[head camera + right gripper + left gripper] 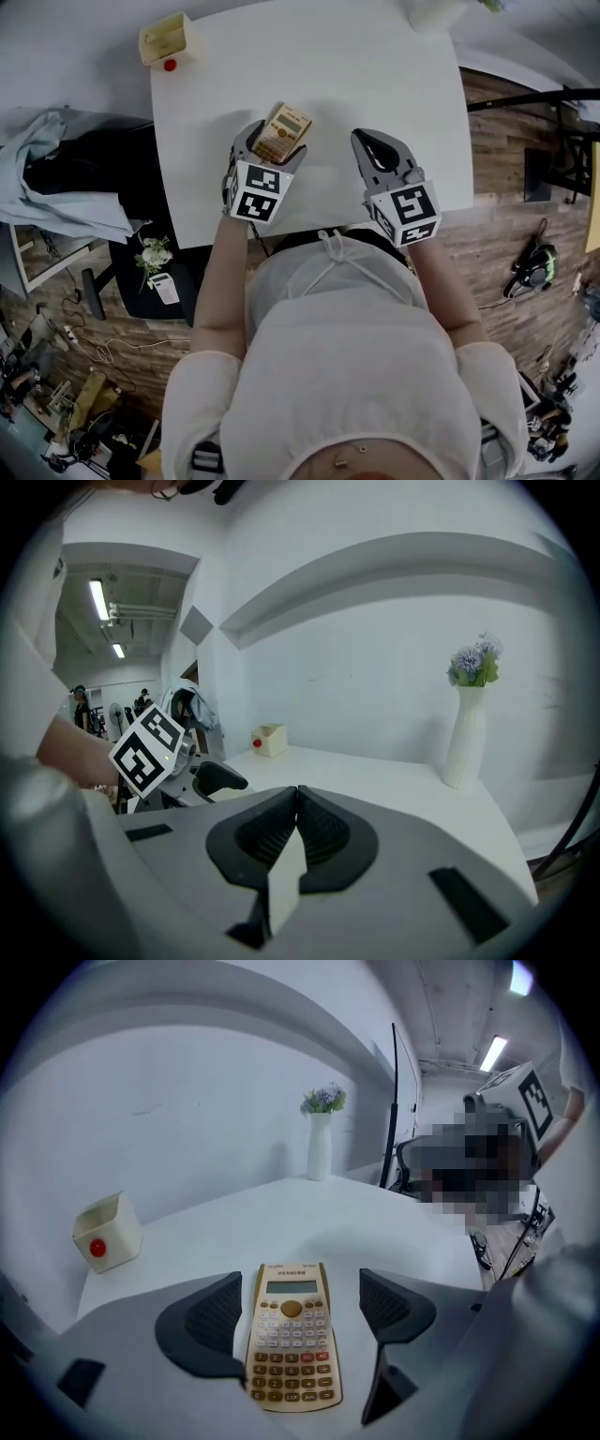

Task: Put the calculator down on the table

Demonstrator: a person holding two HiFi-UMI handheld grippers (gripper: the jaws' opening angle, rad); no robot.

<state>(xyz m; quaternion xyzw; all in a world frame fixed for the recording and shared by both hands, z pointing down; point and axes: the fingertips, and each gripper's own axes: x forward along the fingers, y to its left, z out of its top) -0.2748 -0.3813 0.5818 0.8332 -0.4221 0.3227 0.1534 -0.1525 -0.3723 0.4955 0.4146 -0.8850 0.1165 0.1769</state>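
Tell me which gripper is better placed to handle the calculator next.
Left, most likely. The calculator lies between the open jaws of the left gripper, while the right gripper is shut, empty and off to the side.

You are working under bright, even light from ceiling tubes (494, 1052); fisheye edges are darkening, and the nearest keys of the calculator (291, 1340) are blurring.

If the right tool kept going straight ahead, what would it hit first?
Probably nothing near: the right gripper, jaws shut, points across the white table toward the white wall. The white vase of flowers stands off to its right.
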